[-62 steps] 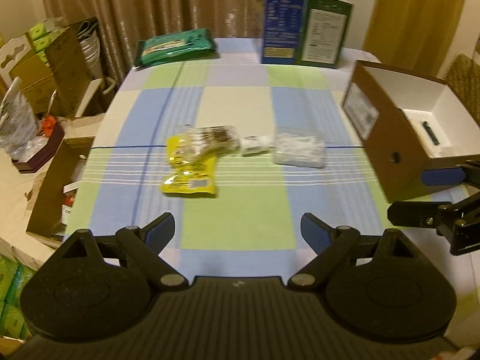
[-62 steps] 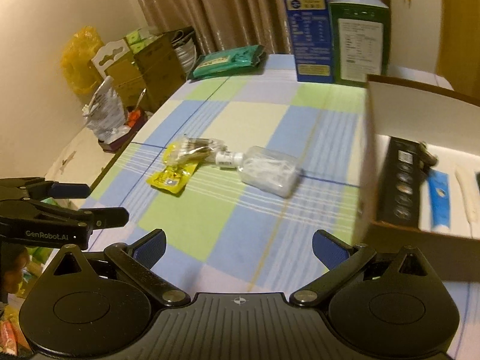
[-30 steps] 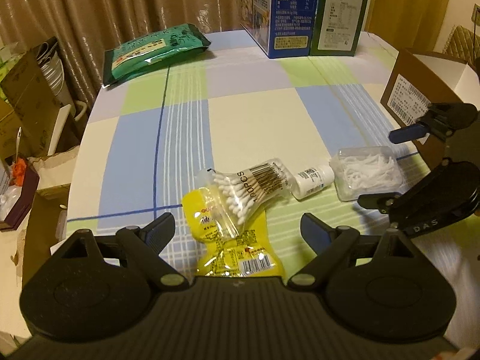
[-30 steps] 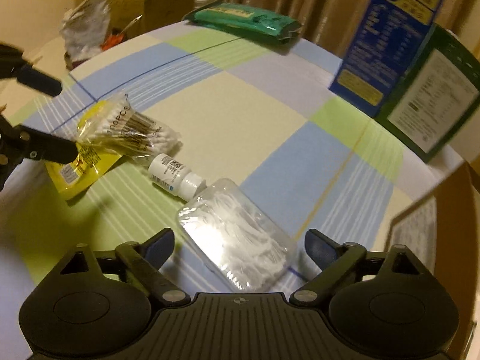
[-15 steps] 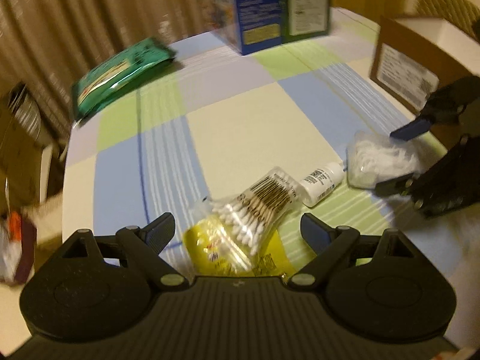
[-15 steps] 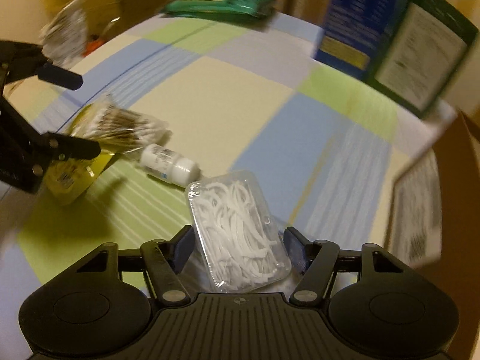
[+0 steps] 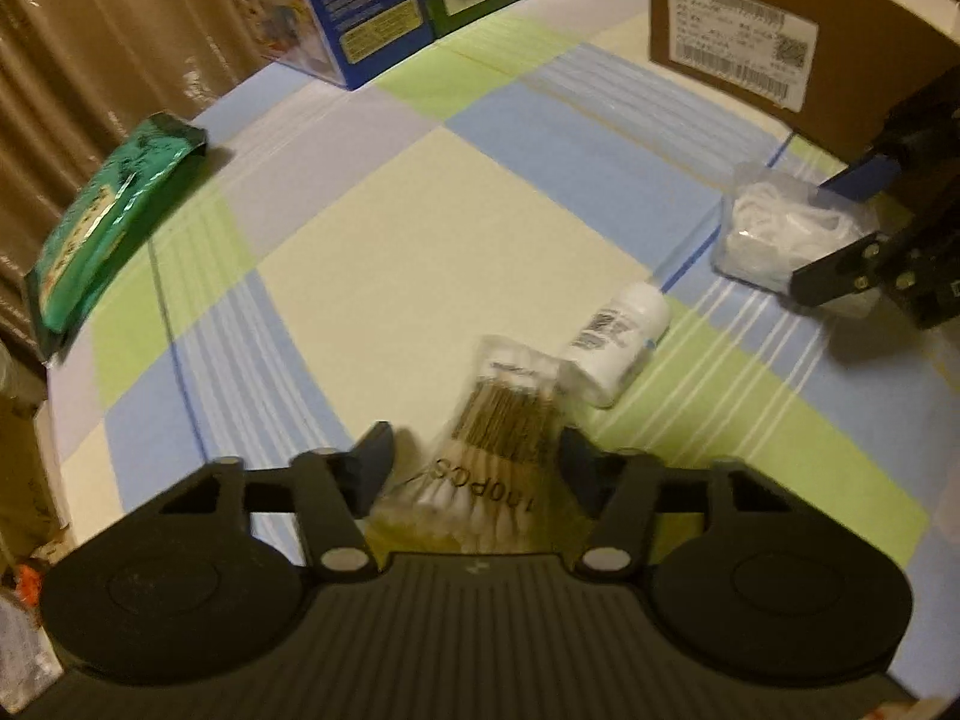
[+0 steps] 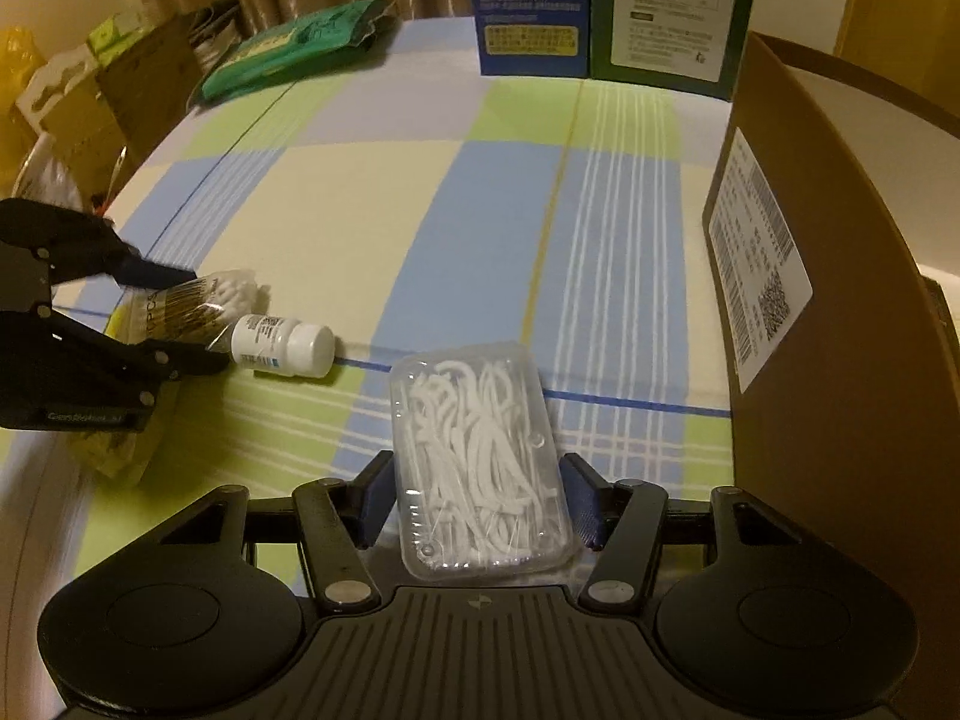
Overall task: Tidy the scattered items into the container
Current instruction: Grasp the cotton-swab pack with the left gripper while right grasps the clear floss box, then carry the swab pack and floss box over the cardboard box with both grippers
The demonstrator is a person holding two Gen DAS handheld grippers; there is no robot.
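Landmark: the white pill bottle (image 8: 282, 343), lying on its side on the checked worktop (image 8: 384, 228).
Left hand-held gripper (image 7: 474, 462): jaws closing around the cotton-swab bag (image 7: 501, 432), just left of the bottle; blur hides whether the pads press yet.
Right hand-held gripper (image 8: 477, 498): jaws closing on the clear floss-pick box (image 8: 477, 462), right of the bottle; pads touching its sides.
Hidden: the yellow packet (image 7: 414, 531) under the swabs is mostly covered.
Cut off: the brown cardboard container (image 8: 840, 360), well right of the bottle; interior unseen.
Right view only: cartons and bags beside the worktop, far left of the bottle.
Left view only: the "100PCS" print on the swab bag reads clearly.
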